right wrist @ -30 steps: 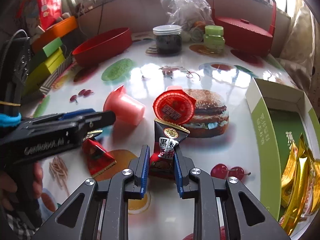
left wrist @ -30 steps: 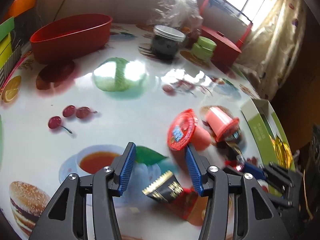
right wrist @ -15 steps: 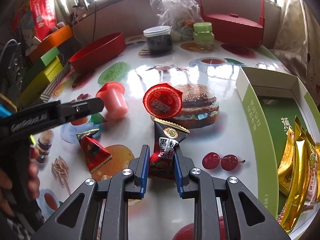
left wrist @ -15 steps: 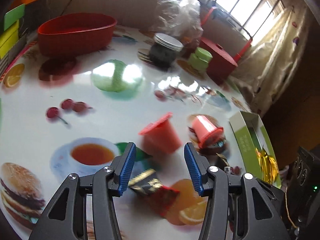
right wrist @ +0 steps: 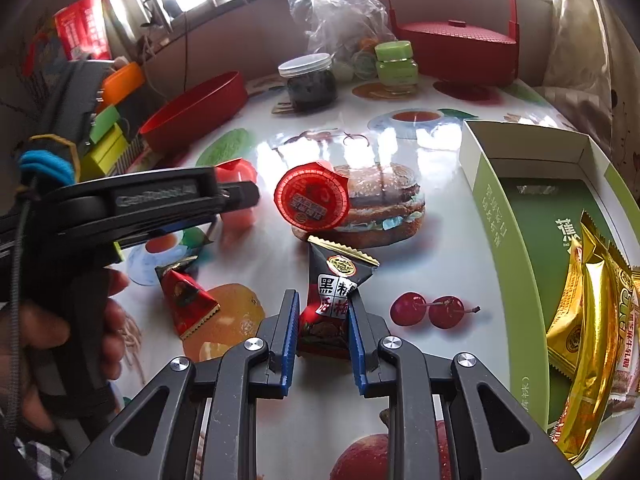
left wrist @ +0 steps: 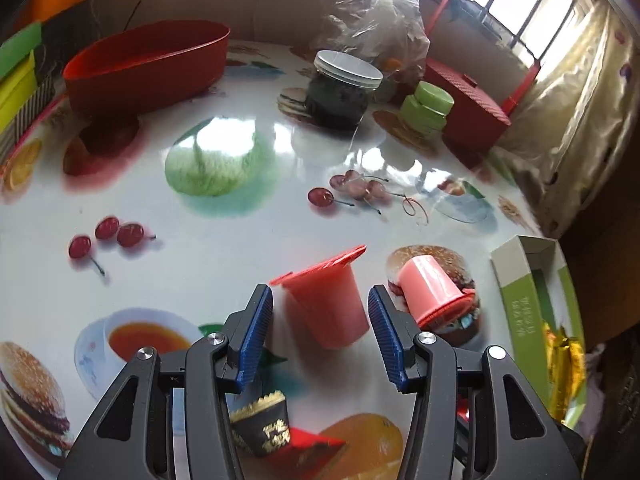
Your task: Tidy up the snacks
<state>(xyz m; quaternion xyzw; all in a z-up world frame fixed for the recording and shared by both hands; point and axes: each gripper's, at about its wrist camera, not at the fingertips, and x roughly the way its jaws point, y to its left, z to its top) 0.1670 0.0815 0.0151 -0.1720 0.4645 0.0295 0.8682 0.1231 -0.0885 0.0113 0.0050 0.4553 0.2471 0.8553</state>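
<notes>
My left gripper (left wrist: 320,322) is open, its fingers on either side of a pink jelly cup (left wrist: 328,300) lying on the table, not closed on it. A second pink jelly cup (left wrist: 434,294) lies on its side to the right; its red foil lid faces the right wrist view (right wrist: 311,199). A black-and-red triangular snack packet (left wrist: 276,428) lies below the left gripper. My right gripper (right wrist: 323,314) is shut on a black-and-red snack packet (right wrist: 334,292). The left gripper shows in the right wrist view (right wrist: 236,196).
A green cardboard box (right wrist: 532,216) with several gold snack packets (right wrist: 592,320) stands at the right. A red oval bowl (left wrist: 148,64), a dark jar (left wrist: 340,92), a green-lidded jar (left wrist: 426,106), a red basket (right wrist: 456,52) and a plastic bag (left wrist: 372,12) stand at the back.
My left gripper has moved forward, so the near jelly cup now lies between its open fingers. My right gripper has lifted slightly with its packet.
</notes>
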